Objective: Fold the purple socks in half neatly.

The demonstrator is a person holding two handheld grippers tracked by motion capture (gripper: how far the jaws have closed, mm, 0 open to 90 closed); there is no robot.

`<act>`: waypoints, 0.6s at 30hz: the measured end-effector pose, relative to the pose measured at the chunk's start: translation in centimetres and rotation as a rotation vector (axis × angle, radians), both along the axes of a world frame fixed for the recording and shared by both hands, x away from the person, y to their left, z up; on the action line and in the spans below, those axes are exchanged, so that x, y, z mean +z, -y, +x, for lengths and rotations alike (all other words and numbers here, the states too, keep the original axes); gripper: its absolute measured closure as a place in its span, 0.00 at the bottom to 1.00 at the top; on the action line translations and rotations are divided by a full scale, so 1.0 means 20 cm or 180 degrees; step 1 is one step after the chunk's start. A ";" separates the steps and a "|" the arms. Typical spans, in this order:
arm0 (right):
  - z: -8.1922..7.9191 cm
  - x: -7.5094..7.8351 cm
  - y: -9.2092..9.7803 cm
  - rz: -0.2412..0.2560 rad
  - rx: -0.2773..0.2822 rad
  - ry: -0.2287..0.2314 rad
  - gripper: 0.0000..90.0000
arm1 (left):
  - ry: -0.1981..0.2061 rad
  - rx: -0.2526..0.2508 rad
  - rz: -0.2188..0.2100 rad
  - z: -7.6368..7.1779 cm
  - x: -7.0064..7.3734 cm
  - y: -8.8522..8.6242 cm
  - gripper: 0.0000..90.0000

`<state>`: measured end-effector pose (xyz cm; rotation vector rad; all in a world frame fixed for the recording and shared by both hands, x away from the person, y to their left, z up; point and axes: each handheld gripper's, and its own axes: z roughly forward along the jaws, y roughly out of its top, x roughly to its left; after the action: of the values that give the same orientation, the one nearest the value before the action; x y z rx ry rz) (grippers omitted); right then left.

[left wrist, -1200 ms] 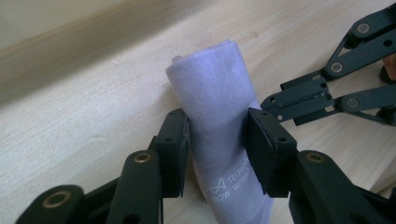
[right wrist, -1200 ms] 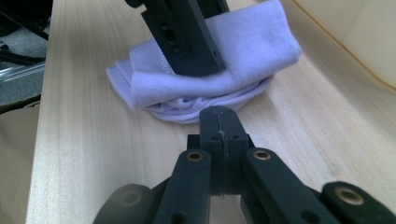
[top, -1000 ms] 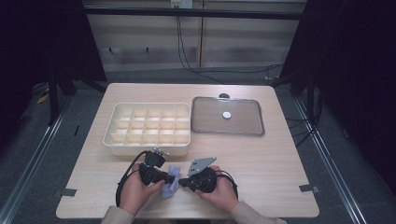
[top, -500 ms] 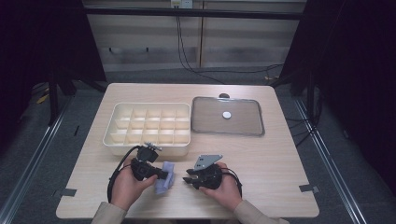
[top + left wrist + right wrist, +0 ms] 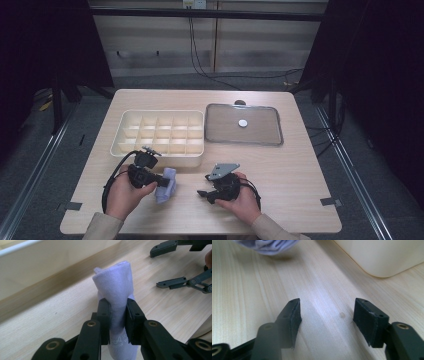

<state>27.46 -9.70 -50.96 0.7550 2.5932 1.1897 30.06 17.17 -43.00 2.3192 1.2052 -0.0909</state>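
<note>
The step in hand looks like carrying a folded lilac cloth (image 5: 166, 184) toward the divided organizer tray (image 5: 160, 134) at its 12 o'clock — next comes a lift over the tray's near wall. The left claw (image 5: 117, 315) is pinched tight on the cloth, low over the desk (image 5: 300, 175). The right claw (image 5: 327, 320), at the cloth's 3 o'clock, gapes wide — holding nothing

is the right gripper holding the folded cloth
No, the right gripper stands open over bare table; the folded cloth is clamped in the left gripper.
</note>
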 end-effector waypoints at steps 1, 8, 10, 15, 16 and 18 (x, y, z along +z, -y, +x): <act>0.00 0.00 0.00 0.0002 0.0004 -0.0007 0.41 | 0.0009 -0.0003 0.0000 0.00 0.00 -0.01 0.84; 0.00 0.00 -0.01 -0.0030 0.0048 -0.0026 0.30 | 0.0030 0.0080 0.0001 0.01 0.03 -0.07 0.84; 0.00 0.00 -0.01 -0.0034 0.0053 -0.0027 0.29 | 0.0026 0.0063 0.0021 0.01 0.03 -0.08 0.84; 0.00 0.00 0.00 -0.0052 0.0026 -0.0025 0.25 | 0.0037 0.0097 0.0004 0.01 0.04 -0.10 0.84; 0.00 0.00 0.01 -0.0063 0.0027 -0.0030 0.24 | 0.0039 0.0095 0.0007 0.01 0.04 -0.11 0.84; 0.00 0.00 0.03 -0.0084 -0.0014 -0.0047 0.23 | 0.0029 0.0097 0.0017 0.02 0.05 -0.11 0.84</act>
<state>27.49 -10.23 -50.96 0.7665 2.6127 1.1506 30.37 19.36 -42.09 2.3025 1.2373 -0.0664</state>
